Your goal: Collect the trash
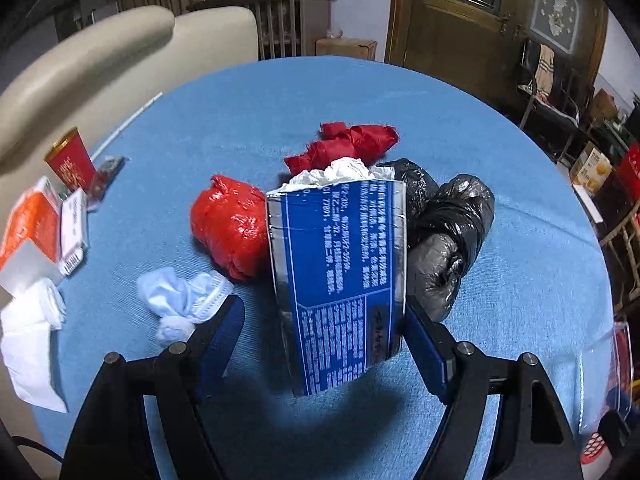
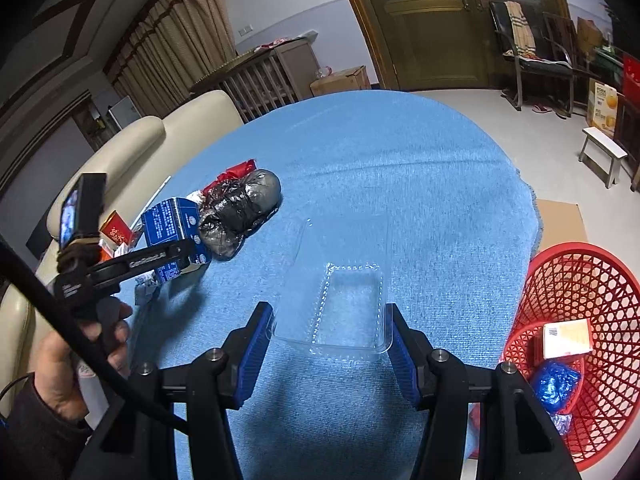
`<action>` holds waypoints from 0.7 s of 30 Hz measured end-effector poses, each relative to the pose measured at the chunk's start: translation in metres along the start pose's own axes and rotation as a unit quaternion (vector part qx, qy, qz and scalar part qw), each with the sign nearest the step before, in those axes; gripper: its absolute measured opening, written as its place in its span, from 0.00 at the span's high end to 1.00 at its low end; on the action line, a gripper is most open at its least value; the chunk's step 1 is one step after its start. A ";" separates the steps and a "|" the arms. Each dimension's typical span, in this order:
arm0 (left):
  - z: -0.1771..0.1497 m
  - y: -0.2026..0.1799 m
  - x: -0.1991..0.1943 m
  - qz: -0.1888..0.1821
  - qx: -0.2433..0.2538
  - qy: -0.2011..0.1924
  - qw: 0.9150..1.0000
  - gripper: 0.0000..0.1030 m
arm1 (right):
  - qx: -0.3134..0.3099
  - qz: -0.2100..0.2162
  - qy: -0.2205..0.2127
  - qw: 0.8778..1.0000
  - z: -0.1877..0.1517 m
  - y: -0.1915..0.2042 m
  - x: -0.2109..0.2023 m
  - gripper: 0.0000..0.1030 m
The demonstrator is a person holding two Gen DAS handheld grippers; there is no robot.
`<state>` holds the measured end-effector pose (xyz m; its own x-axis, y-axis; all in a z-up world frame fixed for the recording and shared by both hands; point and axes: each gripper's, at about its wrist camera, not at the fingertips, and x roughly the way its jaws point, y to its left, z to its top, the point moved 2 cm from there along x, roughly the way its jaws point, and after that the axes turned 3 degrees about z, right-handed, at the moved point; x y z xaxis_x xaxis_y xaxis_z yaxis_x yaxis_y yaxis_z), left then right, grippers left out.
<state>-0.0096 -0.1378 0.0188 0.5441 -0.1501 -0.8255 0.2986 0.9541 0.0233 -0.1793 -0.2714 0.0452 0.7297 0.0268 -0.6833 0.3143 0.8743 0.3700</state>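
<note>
A blue carton (image 1: 340,280) stuffed with white tissue stands on the blue tablecloth (image 1: 520,280), between the fingers of my left gripper (image 1: 320,304). The gripper is open: the right pad sits against the carton's side and the left pad stands apart from it. In the right wrist view the same left gripper (image 2: 176,256) reaches around the carton (image 2: 172,220), with a hand (image 2: 80,360) behind it. My right gripper (image 2: 328,308) is shut on a clear plastic clamshell container (image 2: 352,304), its pads pressing both sides. A red mesh basket (image 2: 580,300) stands on the floor at the right.
Around the carton lie a red plastic bag (image 1: 232,228), knotted black bags (image 1: 448,232), a crumpled red wrapper (image 1: 348,144) and a blue face mask (image 1: 184,300). White tissue (image 1: 32,336), an orange pack (image 1: 28,228) and a red cup (image 1: 72,164) sit near the left edge. A cream sofa (image 1: 100,60) lies beyond.
</note>
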 end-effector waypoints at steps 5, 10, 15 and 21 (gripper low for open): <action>-0.005 0.001 -0.005 -0.027 -0.009 -0.003 1.000 0.47 | 0.002 -0.001 0.000 1.000 0.001 -0.001 0.002 0.43; -0.016 -0.003 -0.026 -0.029 0.004 -0.024 0.999 0.47 | 0.000 -0.001 -0.002 1.000 0.000 0.001 0.000 0.43; -0.029 -0.012 -0.058 -0.050 0.010 -0.044 0.998 0.47 | 0.000 -0.003 -0.009 1.000 -0.001 0.000 -0.007 0.43; -0.041 -0.049 -0.092 -0.095 0.043 -0.060 0.993 0.47 | 0.012 -0.016 -0.024 1.000 -0.002 -0.014 -0.026 0.43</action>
<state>-0.1064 -0.1601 0.0701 0.5596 -0.3595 -0.7468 0.4674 0.8809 -0.0738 -0.2035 -0.2834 0.0564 0.7465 -0.0251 -0.6650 0.3527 0.8623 0.3634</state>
